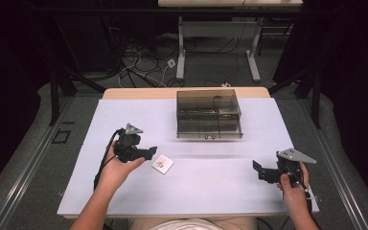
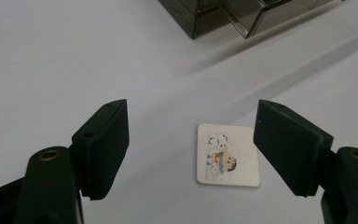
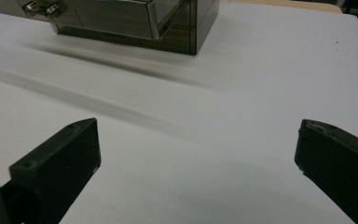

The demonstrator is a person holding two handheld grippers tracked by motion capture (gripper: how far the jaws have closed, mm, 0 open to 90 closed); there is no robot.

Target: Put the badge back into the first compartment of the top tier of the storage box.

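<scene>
A small white square card with a cartoon picture lies flat on the white table. My left gripper hovers just to its left in the high view, open, with the card lying between and a little beyond its jaws. A smoky transparent drawer box stands at the middle back of the table, its drawers shut with small metal knobs in front. My right gripper is open at the right front of the table, with bare table between its jaws.
The white table top ends near the person at the bottom edge. Behind the table are another desk's legs and loose cables on the floor. Dark frame posts stand at either side.
</scene>
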